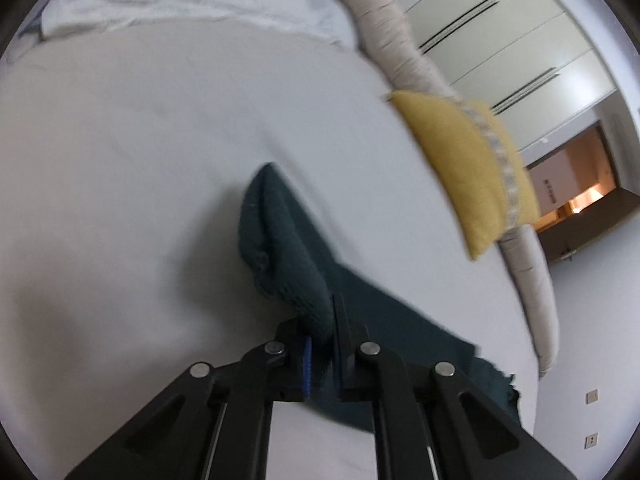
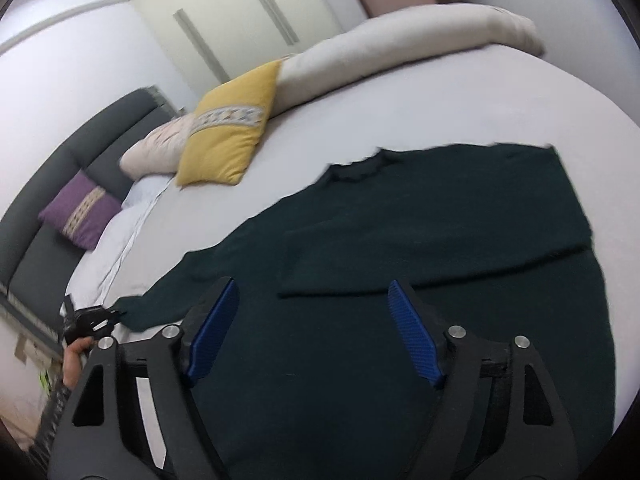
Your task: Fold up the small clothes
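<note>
Your left claw [image 1: 320, 332] pinches the cuff of the sweater [image 2: 400, 272]. The sweater lies flat on the bed [image 2: 400, 112], near the yellow pillow [image 2: 232, 136]. Your right claw [image 2: 312, 332] is spread wide above it, holding nothing.

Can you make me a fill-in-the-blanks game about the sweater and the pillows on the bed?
1. The left gripper is shut on the sweater's ____.
2. The fingers of the right gripper above the dark green sweater are ____.
3. The pillow leaning on the long beige bolster is ____.
4. The pillow by the dark headboard is ____.

Missing words: sleeve, open, yellow, purple
</note>
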`<action>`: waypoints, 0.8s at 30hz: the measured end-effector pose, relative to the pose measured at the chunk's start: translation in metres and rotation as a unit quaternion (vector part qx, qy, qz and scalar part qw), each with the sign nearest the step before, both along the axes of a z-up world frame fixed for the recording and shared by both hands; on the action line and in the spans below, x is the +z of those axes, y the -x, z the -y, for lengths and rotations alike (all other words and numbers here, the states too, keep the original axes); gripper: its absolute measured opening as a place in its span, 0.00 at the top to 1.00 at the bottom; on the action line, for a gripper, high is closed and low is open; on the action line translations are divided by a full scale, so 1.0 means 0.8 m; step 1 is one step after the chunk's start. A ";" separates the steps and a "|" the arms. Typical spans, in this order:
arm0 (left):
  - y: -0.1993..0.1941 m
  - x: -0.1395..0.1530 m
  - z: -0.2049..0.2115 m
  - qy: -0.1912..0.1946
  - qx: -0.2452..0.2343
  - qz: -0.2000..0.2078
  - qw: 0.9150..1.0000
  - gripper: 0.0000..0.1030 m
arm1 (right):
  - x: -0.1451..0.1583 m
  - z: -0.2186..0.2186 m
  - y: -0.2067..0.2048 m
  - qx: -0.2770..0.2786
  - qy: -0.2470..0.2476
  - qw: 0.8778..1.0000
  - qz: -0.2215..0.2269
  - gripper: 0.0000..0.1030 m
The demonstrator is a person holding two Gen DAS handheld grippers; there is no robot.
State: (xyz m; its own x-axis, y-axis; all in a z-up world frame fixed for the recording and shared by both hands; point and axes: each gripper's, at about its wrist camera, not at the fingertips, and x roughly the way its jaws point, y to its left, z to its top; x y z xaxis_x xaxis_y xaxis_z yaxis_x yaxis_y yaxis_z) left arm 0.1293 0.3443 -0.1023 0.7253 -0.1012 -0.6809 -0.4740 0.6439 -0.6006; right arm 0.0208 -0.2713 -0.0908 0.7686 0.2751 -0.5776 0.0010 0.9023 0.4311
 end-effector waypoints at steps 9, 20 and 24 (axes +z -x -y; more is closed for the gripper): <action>-0.064 0.094 0.306 -0.134 -0.242 0.066 0.959 0.92 | -0.028 0.069 0.013 -0.044 -0.038 0.998 -0.023 0.31; -0.064 0.022 0.543 -0.129 -0.392 0.030 0.910 0.38 | -0.052 0.095 -0.005 -0.038 -0.049 0.997 -0.055 0.31; -0.024 0.026 0.512 -0.120 -0.391 0.042 0.912 0.25 | -0.058 0.071 -0.035 -0.014 -0.056 0.996 -0.068 0.31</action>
State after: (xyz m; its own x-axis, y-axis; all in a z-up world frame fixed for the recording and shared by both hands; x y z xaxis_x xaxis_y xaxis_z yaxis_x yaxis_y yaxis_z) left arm 0.1487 -0.0654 -0.0816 0.5467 -0.4650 -0.6964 0.2273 0.8828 -0.4110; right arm 0.0485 -0.3279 -0.1369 0.6937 0.3237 -0.6435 0.0903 0.8472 0.5236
